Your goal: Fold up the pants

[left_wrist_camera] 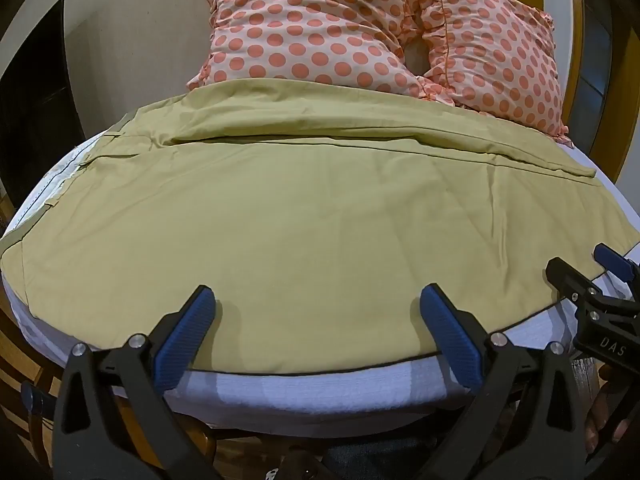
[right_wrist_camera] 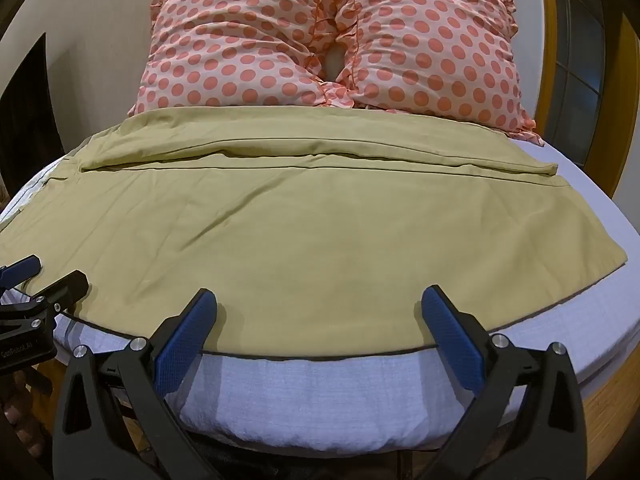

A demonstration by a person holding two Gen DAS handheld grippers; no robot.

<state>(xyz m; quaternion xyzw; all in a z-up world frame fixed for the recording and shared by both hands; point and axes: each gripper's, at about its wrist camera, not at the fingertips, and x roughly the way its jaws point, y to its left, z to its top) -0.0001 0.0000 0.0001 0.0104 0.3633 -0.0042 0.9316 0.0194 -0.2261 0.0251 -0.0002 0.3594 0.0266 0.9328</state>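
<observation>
Olive-green pants (left_wrist_camera: 280,220) lie spread flat across the white bed (left_wrist_camera: 304,388), waistband at the left, leg cuffs at the right; they also show in the right wrist view (right_wrist_camera: 240,232). The far leg is folded along its length near the pillows. My left gripper (left_wrist_camera: 316,304) is open and empty over the pants' near edge. My right gripper (right_wrist_camera: 318,306) is open and empty over the near edge further right. Each gripper shows in the other's view: the right one (left_wrist_camera: 580,272) at the right edge, the left one (right_wrist_camera: 52,276) at the left edge.
Two pink polka-dot pillows (right_wrist_camera: 332,48) stand at the head of the bed behind the pants. The white mattress edge (right_wrist_camera: 320,392) runs just under the grippers. A wooden window frame (right_wrist_camera: 560,60) is at the right, a dark doorway (left_wrist_camera: 36,120) at the left.
</observation>
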